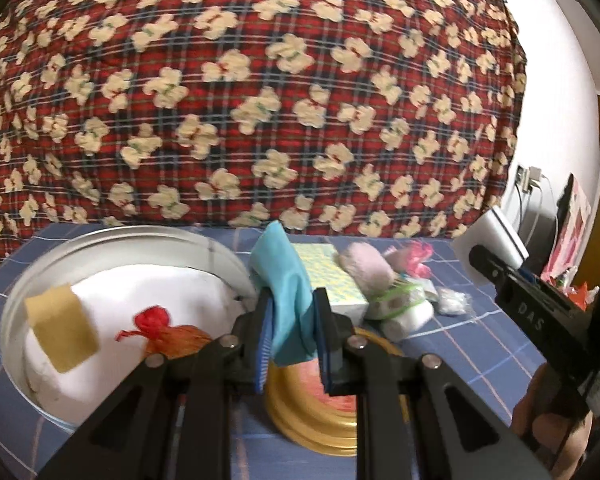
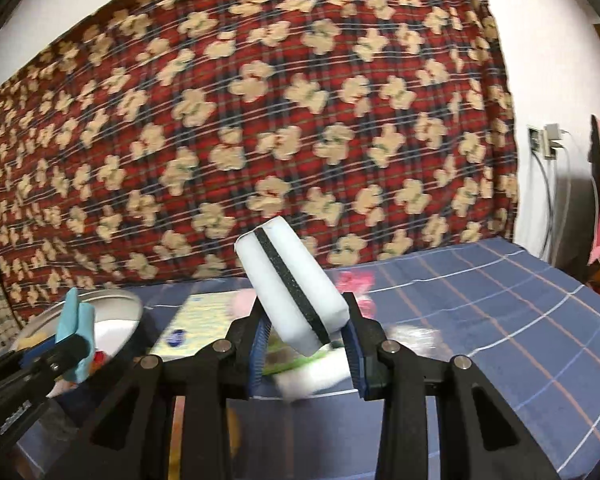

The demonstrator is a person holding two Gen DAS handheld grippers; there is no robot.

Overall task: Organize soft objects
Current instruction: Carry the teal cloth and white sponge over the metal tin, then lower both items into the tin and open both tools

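My left gripper [image 1: 291, 322] is shut on a folded light-blue cloth [image 1: 286, 280] and holds it above the blue checked table, just right of a round metal tin [image 1: 28, 280]. The tin holds a white pad, a yellow sponge [image 1: 62, 326] and a red-orange mesh pouch [image 1: 168, 334]. My right gripper [image 2: 306, 346] is shut on a white sponge with a black stripe [image 2: 292, 284], raised and tilted over the table. The right gripper with the sponge also shows at the right of the left wrist view [image 1: 492, 246]. The left gripper with the cloth shows at the left of the right wrist view [image 2: 76, 320].
A gold lid [image 1: 320, 408] lies under my left gripper. Behind it lie a yellow-patterned box [image 1: 332, 276], a pink soft item [image 1: 366, 266], a pink bow [image 1: 418, 258] and wrapped white rolls [image 1: 404, 308]. A red patterned quilt [image 1: 260, 92] stands at the back.
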